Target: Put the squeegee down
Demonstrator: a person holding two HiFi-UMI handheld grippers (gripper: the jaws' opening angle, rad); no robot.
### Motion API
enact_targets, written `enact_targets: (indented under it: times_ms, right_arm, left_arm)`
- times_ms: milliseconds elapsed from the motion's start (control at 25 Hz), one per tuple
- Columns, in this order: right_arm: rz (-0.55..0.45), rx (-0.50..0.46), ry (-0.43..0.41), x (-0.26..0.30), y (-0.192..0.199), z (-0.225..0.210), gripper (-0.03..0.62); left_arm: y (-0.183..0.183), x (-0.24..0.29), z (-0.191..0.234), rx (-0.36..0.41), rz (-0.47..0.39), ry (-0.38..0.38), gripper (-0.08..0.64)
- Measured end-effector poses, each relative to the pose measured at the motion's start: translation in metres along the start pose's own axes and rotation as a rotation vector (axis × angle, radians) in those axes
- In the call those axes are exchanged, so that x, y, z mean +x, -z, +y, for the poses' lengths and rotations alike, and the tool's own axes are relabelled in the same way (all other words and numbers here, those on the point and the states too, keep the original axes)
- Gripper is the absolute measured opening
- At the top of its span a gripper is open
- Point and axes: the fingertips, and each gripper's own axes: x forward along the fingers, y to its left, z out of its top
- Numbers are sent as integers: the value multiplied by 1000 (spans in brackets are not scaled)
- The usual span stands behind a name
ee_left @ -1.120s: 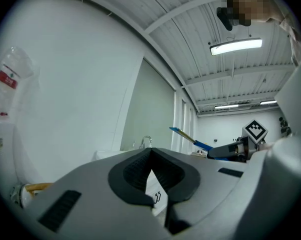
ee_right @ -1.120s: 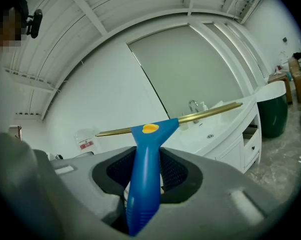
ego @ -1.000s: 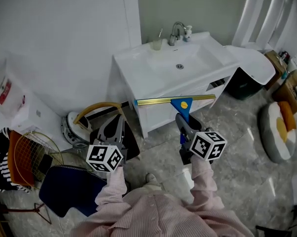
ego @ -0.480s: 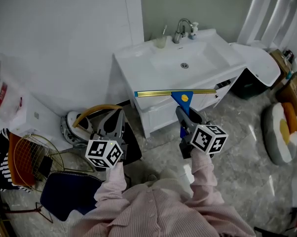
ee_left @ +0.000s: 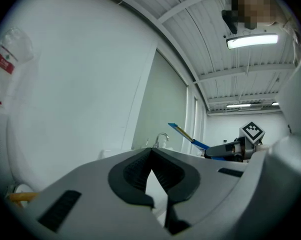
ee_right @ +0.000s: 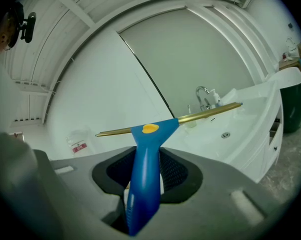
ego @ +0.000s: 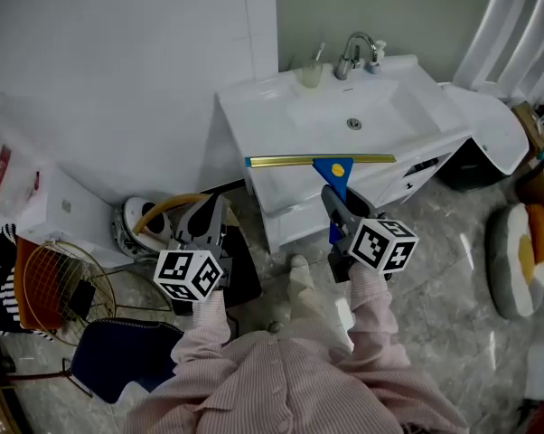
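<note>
Right hand-held gripper clamps the squeegee handle; left hand-held gripper has jaws together.

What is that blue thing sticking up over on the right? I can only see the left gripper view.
Observer: A squeegee, with a blue handle and a brass-coloured blade. The right tongs are shut on its handle.
Operator: Is it lying on something?
Observer: No. The right gripper view shows it held in the air, with a white washbasin beyond it.
Operator: What's beside my tongs?
Observer: In the head view, a wire basket stands on the floor, to the left of the left tongs.
</note>
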Motion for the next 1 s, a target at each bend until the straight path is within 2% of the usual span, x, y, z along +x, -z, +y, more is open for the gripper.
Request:
enact_targets:
  times_ms: [520, 1000]
  right_arm:
    - [137, 18, -69, 130, -30, -61, 132]
    - [278, 27, -148, 223, -34, -98, 132]
  left_arm:
    - [16, 112, 50, -77, 50, -96, -2]
    - [35, 176, 86, -147, 84, -204, -2]
